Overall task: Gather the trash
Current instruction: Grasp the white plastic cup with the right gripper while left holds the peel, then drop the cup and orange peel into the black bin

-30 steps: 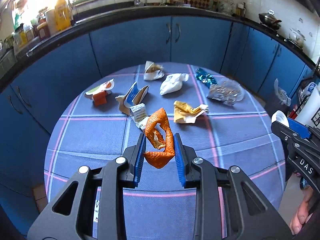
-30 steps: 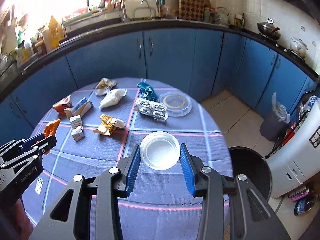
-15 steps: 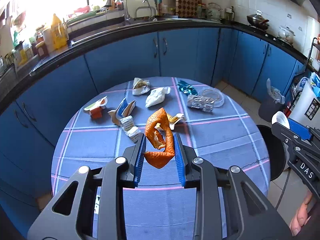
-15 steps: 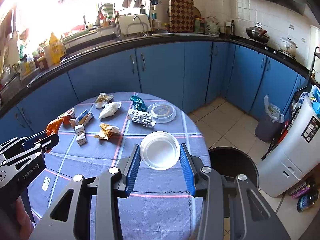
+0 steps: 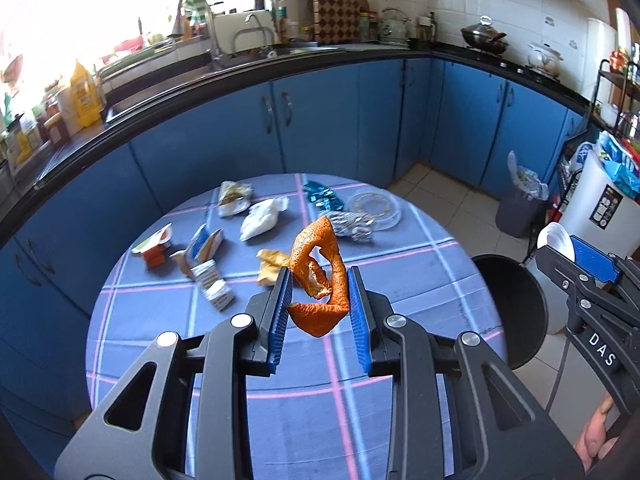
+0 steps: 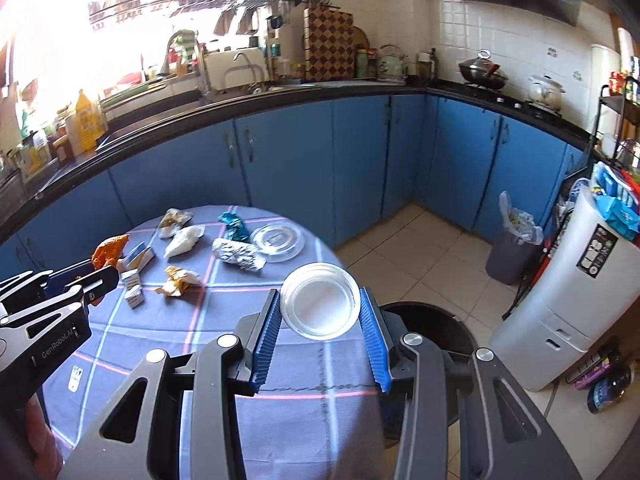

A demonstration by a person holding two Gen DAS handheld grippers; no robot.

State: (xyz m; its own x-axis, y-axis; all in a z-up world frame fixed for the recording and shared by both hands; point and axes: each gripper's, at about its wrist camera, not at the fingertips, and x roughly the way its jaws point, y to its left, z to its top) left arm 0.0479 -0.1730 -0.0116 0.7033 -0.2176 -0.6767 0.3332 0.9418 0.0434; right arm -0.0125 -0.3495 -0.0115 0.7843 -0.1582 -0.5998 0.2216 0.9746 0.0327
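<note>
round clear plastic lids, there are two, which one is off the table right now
The plain clear plastic lid clamped in the right gripper, held up near the black bin. The other clear lid, with a printed ring, lies flat on the blue checked tablecloth.

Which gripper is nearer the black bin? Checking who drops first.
Right. The right gripper hangs beside the black bin; the left gripper is farther, over the table.
</note>
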